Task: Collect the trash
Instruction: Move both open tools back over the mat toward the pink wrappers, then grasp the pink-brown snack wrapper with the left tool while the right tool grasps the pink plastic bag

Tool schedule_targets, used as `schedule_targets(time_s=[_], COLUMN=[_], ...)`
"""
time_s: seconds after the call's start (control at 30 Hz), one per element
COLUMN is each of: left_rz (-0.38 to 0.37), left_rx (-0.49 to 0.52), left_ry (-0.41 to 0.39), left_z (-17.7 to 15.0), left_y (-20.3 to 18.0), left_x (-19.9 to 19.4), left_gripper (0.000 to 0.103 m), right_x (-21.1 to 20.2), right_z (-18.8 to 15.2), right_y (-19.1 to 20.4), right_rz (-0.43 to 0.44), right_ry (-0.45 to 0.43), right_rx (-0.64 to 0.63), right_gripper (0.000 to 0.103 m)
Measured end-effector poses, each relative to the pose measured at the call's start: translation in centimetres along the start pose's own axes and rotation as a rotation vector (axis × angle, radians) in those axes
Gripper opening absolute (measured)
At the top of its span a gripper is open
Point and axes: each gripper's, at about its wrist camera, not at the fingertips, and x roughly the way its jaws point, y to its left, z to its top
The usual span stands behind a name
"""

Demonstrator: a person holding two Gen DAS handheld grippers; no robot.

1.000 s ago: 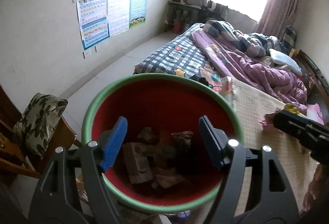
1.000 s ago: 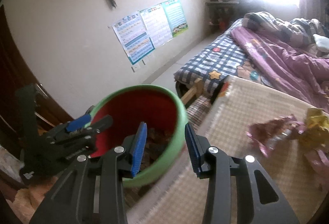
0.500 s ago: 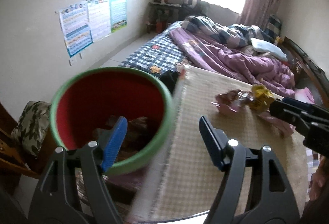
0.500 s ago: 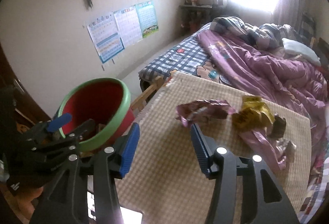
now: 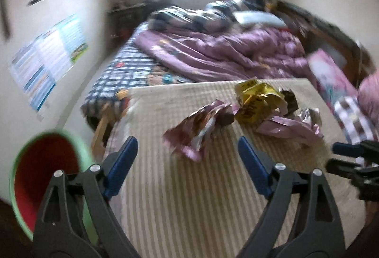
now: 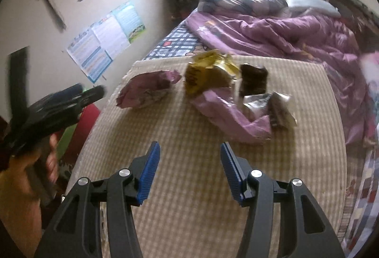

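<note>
Your left gripper (image 5: 184,158) & right gripper (image 6: 188,171): both wide open, empty. Crumpled purple, yellow & dark foil wrappers (image 6: 220,92) lie mid-mat toward the far edge of the beige checked mat (image 6: 189,186); print too blurred to read. Green-rimmed red bucket (image 5: 35,177) off mat's left edge.

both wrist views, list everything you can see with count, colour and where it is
woven mat: one, beige checked, under the trash
pink wrapper: one, pink, left on the mat
yellow wrapper: one, yellow, far middle of the mat
dark packet: one, dark brown, right of the yellow wrapper
pink bag: one, pale pink, crumpled, nearest the right tongs
silver wrapper: one, silver and brown, right end of the pile
bucket: one, red inside with green rim, left beside the mat
quilt: one, purple, on the bed behind
posters: three, blue and white, left wall
left tongs: black with blue pads, open, empty
right tongs: black with blue pads, open, empty
</note>
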Motion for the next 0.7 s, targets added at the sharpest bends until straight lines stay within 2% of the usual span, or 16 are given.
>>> schedule_targets(time_s=[0.17,0.33,0.43,0.47,0.5,0.6,0.7], left_rz=[-0.087,-0.110,-0.090,-0.078,-0.074,-0.090,-0.082], left_rx=[0.088,0.116,0.121,0.121,0.114,0.048,-0.011], left_ry=[0.150,0.260,0.281,0.283,0.286,0.275,0.229], left_z=[2.4,2.3,1.8,1.6,1.6,1.4,0.9], left_y=[-0.9,-1.5,-1.6,-1.5,-1.4,-0.8,-0.5], left_x=[6.1,9.8,10.5,10.5,10.4,9.9,7.8], left_gripper=[0.084,0.083,0.067,0.052,0.046,0.040,0.039], right_x=[-0.6,-1.3,-1.6,-1.7,-1.7,-1.5,-1.3], right_z=[0.0,-0.1,-0.2,-0.2,-0.2,0.1,0.9], right_y=[-1.9,-3.9,-4.7,-5.0,-5.0,-5.3,-5.4], right_rz=[0.035,0.044,0.040,0.038,0.038,0.032,0.010], right_ry=[-0.010,-0.020,-0.025,-0.026,-0.027,-0.030,-0.041], right_rx=[0.034,0.076,0.097,0.101,0.102,0.090,0.053], right_gripper=[0.052,0.052,0.052,0.052,0.052,0.052,0.052])
